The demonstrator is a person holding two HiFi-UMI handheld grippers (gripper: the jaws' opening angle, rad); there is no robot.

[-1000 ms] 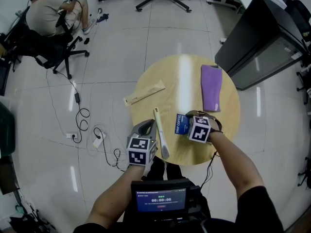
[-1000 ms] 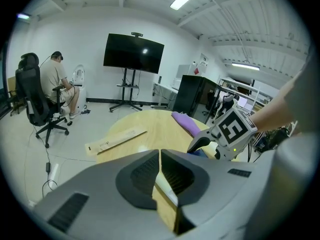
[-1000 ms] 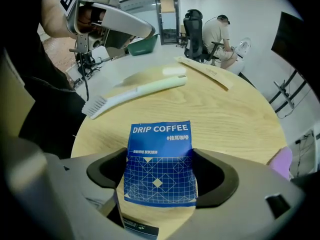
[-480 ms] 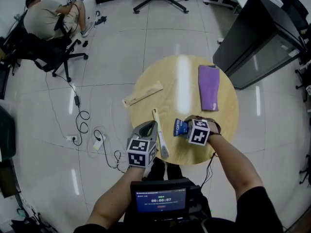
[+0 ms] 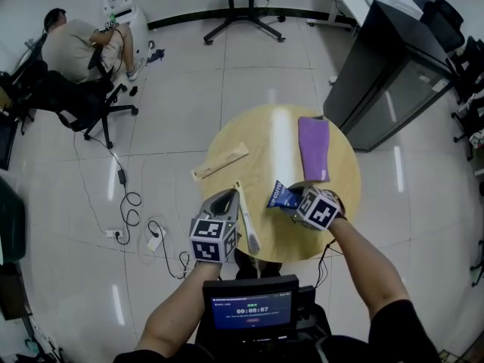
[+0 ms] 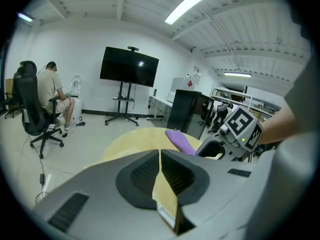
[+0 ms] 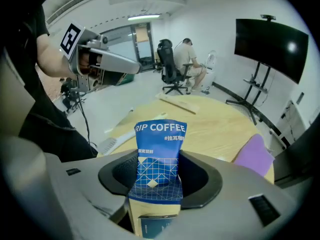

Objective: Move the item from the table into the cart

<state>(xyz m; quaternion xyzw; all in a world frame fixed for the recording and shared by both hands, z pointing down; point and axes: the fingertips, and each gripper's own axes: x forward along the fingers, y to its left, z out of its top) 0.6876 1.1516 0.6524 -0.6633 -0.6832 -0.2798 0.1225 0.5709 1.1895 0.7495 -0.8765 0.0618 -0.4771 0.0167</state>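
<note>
A blue drip coffee bag (image 7: pixel 157 156) stands upright between the pads of my right gripper (image 7: pixel 159 170). The jaws have just been closing on it and grip it. In the head view the bag (image 5: pixel 283 195) hangs tilted over the round wooden table (image 5: pixel 261 138), held by the right gripper (image 5: pixel 298 200). My left gripper (image 5: pixel 227 200) hovers at the table's near left edge with its jaws together (image 6: pixel 160 154). Only a tan sliver shows in the slit behind its tips. A long white brush-like item (image 5: pixel 246 219) lies on the table beside it.
A purple flat pouch (image 5: pixel 314 148) and a beige flat packet (image 5: pixel 219 162) lie on the table. A black cart-like cabinet (image 5: pixel 382 78) stands beyond the table at the right. A person sits on an office chair (image 5: pixel 72 48) far left. Cables (image 5: pixel 125 195) trail on the floor.
The right gripper's jaws closed on the coffee bag and lifted it off the table, now tilted. Both grippers rose towards the camera. The brush, pouch and packet stayed put.
</note>
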